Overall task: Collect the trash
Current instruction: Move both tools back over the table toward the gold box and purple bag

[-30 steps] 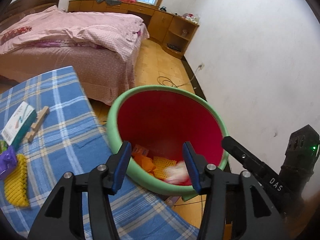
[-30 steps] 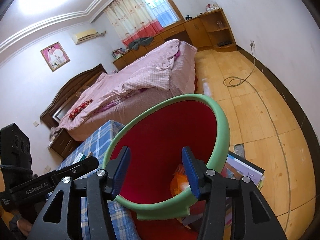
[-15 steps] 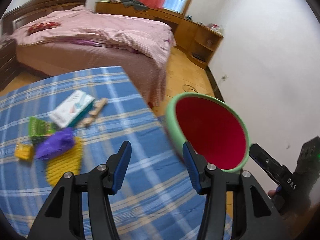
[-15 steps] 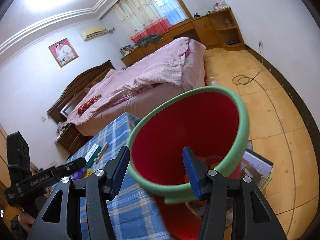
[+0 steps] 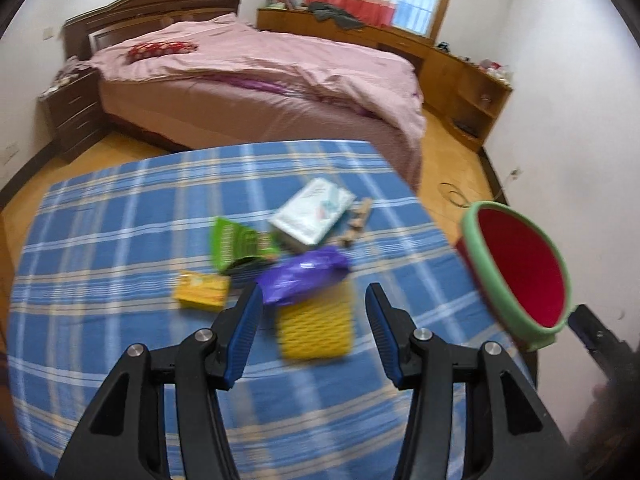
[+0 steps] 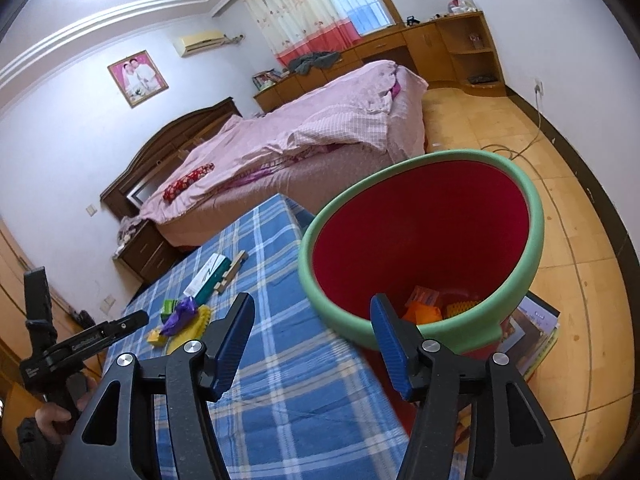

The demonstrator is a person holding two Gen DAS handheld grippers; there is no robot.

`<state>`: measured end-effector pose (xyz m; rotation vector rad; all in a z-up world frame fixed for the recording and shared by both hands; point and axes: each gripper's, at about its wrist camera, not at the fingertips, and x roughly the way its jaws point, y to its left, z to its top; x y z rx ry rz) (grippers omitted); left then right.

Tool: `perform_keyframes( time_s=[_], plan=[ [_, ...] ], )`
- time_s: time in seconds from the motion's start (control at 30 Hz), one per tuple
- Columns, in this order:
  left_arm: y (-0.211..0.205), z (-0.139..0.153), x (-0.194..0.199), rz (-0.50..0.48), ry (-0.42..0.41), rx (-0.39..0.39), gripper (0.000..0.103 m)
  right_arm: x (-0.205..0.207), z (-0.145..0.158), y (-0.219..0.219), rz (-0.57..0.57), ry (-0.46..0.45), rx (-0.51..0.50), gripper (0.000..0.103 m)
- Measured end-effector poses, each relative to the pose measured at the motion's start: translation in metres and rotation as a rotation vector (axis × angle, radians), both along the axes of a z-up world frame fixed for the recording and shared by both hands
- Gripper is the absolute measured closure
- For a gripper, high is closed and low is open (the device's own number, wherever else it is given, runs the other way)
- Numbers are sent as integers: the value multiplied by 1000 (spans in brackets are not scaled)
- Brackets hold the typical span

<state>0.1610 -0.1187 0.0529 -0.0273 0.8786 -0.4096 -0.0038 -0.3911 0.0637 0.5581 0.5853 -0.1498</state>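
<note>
Several trash pieces (image 5: 304,276) bunched mid-counter (image 5: 120,240); bin (image 6: 420,248) off its right edge. Left tongs (image 5: 314,334) open, empty; right tongs (image 6: 312,340) opening, empty. Risk: grabbing two, or dropping beside bin

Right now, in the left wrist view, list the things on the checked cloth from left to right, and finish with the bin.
Yellow packet → green wrapper → purple bag → wooden pieces → red bin with the green rim. The white box and yellow mesh pad overlap these, so they are left out.
</note>
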Motion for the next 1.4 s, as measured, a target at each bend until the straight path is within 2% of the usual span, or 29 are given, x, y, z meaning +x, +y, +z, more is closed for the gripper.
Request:
perform_keyframes(
  time_s=[0.03, 0.1, 0.2, 0.33, 0.47, 0.73, 0.83, 0.93, 1.23, 1.4],
  plan=[
    [8, -4, 4, 17, 4, 16, 49, 0, -1, 2, 0, 4, -1, 31],
    [18, -9, 9, 42, 17, 40, 48, 0, -3, 6, -6, 9, -3, 27],
    [31, -19, 20, 76, 32, 66, 48, 4, -7, 11, -3, 27, -6, 27],
    [38, -34, 29, 64, 54, 110, 48, 6, -13, 18, -9, 52, -15, 27],
    [41, -47, 36, 48, 86, 98, 48, 12, -15, 24, -4, 75, -26, 27],
    [43, -56, 46, 75, 73, 94, 48, 23, -19, 37, 7, 109, -48, 27],
    [46, -62, 49, 76, 93, 69, 48, 29, -19, 42, 15, 122, -48, 27],
    [48, -61, 48, 62, 85, 34, 61, 38, -19, 51, 29, 135, -52, 27],
    [83, -46, 43, 134, 37, -105, 61, 74, -18, 94, 135, 167, -95, 27],
    [98, -40, 42, 181, 15, -132, 61, 97, -24, 120, 203, 189, -101, 27]
  ],
)
